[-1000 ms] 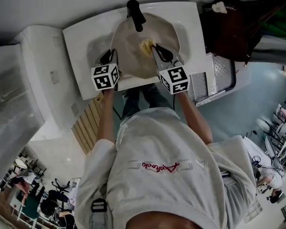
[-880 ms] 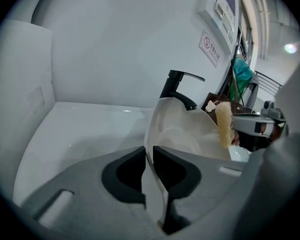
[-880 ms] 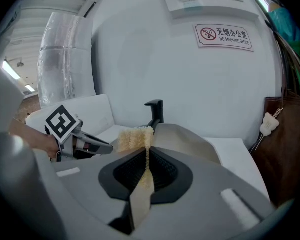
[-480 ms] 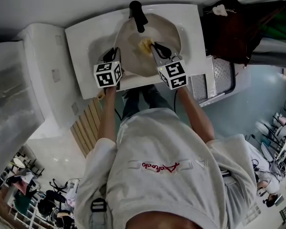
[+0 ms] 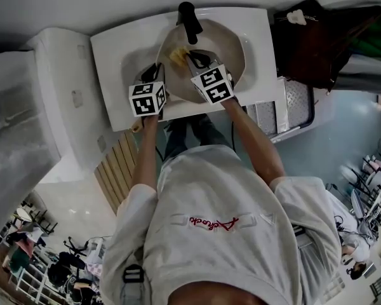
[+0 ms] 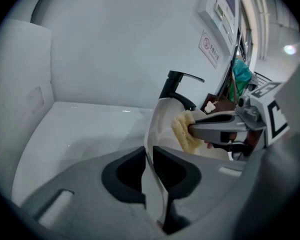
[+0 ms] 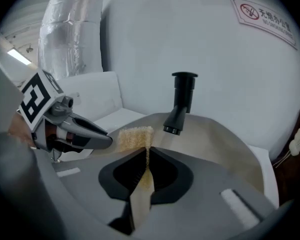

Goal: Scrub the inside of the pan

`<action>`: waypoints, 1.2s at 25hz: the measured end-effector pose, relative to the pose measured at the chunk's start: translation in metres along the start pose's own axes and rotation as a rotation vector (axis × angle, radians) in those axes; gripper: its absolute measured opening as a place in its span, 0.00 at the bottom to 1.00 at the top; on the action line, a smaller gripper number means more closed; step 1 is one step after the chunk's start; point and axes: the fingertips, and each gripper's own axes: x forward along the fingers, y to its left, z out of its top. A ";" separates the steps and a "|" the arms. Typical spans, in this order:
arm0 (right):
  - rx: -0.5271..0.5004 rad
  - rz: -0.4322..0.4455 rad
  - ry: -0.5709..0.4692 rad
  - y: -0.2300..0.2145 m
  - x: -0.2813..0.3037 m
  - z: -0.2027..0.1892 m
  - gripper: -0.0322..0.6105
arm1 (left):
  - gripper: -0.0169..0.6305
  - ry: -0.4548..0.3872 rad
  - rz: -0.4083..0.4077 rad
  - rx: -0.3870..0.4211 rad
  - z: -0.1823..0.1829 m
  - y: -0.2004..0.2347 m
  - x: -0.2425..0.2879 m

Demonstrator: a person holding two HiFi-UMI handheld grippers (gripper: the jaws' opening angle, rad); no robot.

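Pinching the near rim of the pan (image 6: 162, 121), the left tongs (image 6: 149, 156) have their dark pads closed on the thin pale wall, one pad outside it and one inside. The pan sits in the white sink (image 5: 114, 49), its far edge under the black faucet (image 7: 182, 101). The right tongs (image 7: 146, 154) are pressed together on a yellow sponge (image 7: 135, 136). The sponge's free end sticks out past the tips and lies against the pan's inner surface, to the left of the faucet spout. Seen from the head view, both tongs reach into the sink close together, the left at the pan's left edge and the right over the pan's inside.
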 end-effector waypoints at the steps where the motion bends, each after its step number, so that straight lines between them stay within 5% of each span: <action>1: 0.001 0.005 0.011 0.002 0.005 -0.001 0.09 | 0.10 0.000 -0.001 0.000 0.000 0.000 0.000; 16: -0.022 -0.017 0.161 -0.001 0.046 -0.016 0.09 | 0.10 -0.006 -0.020 -0.006 0.001 -0.001 0.000; 30: 0.063 -0.242 0.219 -0.080 0.033 -0.039 0.09 | 0.10 0.004 -0.045 0.008 0.000 -0.001 0.000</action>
